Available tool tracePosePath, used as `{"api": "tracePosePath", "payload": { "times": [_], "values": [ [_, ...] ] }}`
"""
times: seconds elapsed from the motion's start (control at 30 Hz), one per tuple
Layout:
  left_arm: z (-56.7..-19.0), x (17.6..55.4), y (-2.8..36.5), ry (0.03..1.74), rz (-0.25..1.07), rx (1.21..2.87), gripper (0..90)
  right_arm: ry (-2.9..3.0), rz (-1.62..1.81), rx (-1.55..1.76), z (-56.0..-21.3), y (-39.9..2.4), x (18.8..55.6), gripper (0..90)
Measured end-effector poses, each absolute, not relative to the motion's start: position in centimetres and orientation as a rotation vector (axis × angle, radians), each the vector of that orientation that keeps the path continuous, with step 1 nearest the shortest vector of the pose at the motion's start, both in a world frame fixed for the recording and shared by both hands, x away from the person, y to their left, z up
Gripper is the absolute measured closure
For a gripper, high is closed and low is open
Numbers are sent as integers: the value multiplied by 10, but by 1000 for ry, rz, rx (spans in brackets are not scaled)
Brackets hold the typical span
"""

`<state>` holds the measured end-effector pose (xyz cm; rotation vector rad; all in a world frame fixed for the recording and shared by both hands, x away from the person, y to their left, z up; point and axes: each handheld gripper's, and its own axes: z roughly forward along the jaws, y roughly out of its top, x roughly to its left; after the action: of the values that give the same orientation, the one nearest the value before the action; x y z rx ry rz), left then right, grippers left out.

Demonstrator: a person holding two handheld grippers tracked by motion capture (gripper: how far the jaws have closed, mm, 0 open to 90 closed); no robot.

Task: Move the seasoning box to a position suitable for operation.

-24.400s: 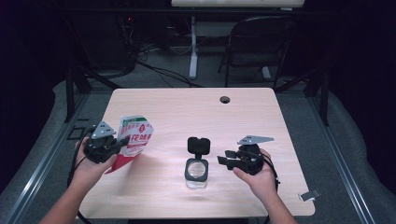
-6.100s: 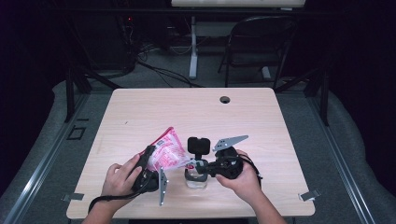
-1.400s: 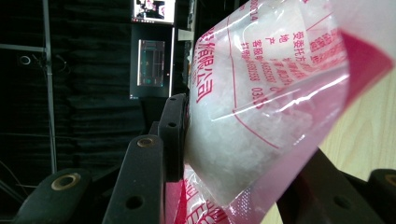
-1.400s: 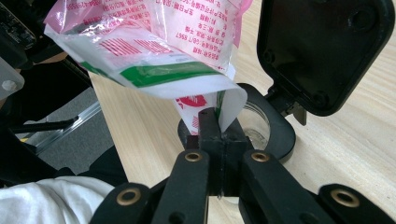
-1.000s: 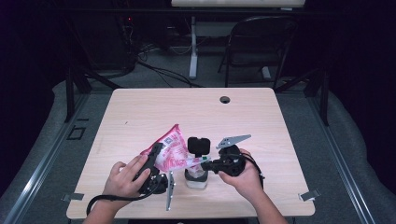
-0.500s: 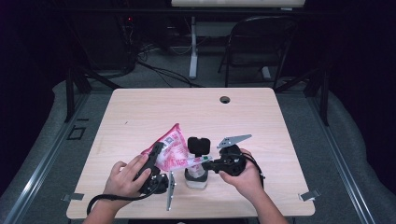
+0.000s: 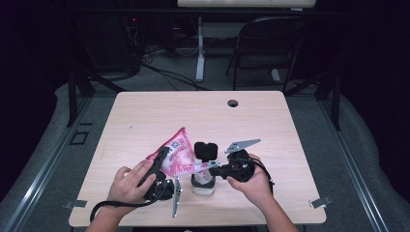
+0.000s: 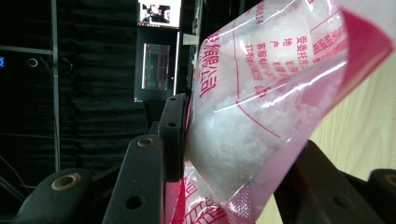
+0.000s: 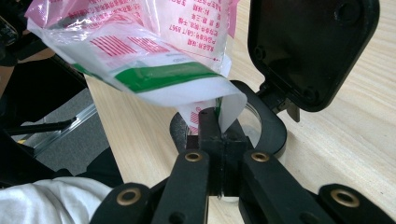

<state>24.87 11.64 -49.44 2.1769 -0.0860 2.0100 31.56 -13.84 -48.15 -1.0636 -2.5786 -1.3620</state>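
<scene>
You are holding one pink bag (image 7: 178,155) of white grains tipped over one small clear jar (image 7: 203,182) near the front edge of the table (image 7: 145,116). The bag is hanging in the air, just above the jar's open mouth, with its cut corner pointing down into it.

The bag is soft and crinkly, and it looks slippery — the plastic is shiny. The grains are piling up in the low part, so that end is probably the heavy one and it will sag. Hold it where the plastic is flat and empty, not on the fat lump of grains. The left gripper (image 7: 162,166) is squeezing the fat part of the bag, with its jaws part-way shut around it; you can see the grains bulging between the black jaws in the left gripper view. The right gripper (image 7: 217,169) is clenched tight on the thin white lip at the bag's corner (image 9: 219,100), steering it over the jar.

The jar is hard and looks like it could tip, and nothing is holding it. Its black lid (image 7: 207,150) is flipped up behind it.

Counting things — one bag, one jar with one lid, two grippers, two hands. Farther off, one round hole (image 7: 233,103) is sitting near the table's back edge, and one dark chair (image 7: 270,43) is standing behind the table.
</scene>
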Motion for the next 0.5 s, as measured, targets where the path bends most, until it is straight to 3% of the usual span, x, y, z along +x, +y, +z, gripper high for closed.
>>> {"api": "tracePosePath", "payload": {
  "times": [0.5],
  "values": [
    [-494,248,117,-78,2008,2178,647,-2578,-1353,-1066,-484,-138,317,900]
  ]
}}
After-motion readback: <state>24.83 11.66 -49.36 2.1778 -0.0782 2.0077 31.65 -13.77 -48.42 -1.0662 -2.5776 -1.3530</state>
